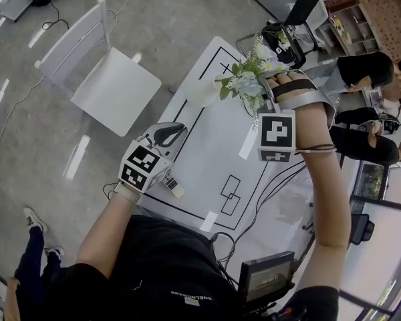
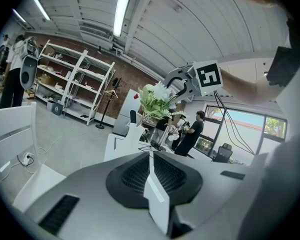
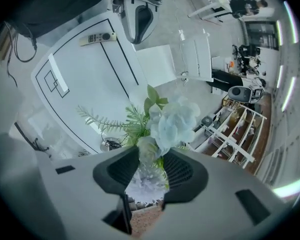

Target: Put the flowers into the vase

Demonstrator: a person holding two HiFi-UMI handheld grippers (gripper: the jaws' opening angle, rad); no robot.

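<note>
White table (image 1: 214,146), right gripper (image 3: 150,171) jaws slightly apart, clamped on flowers (image 3: 172,124), left gripper (image 2: 151,176) jaws closed, empty

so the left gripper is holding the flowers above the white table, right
No, the right gripper is holding the flowers above the white table; the right gripper view shows them between its jaws. The left gripper is shut and empty.

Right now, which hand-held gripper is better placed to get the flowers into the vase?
Right. The right hand-held gripper is shut on the flowers, held beside the vase; the left hand-held gripper is shut, empty, nearer the person by the remote control.
</note>
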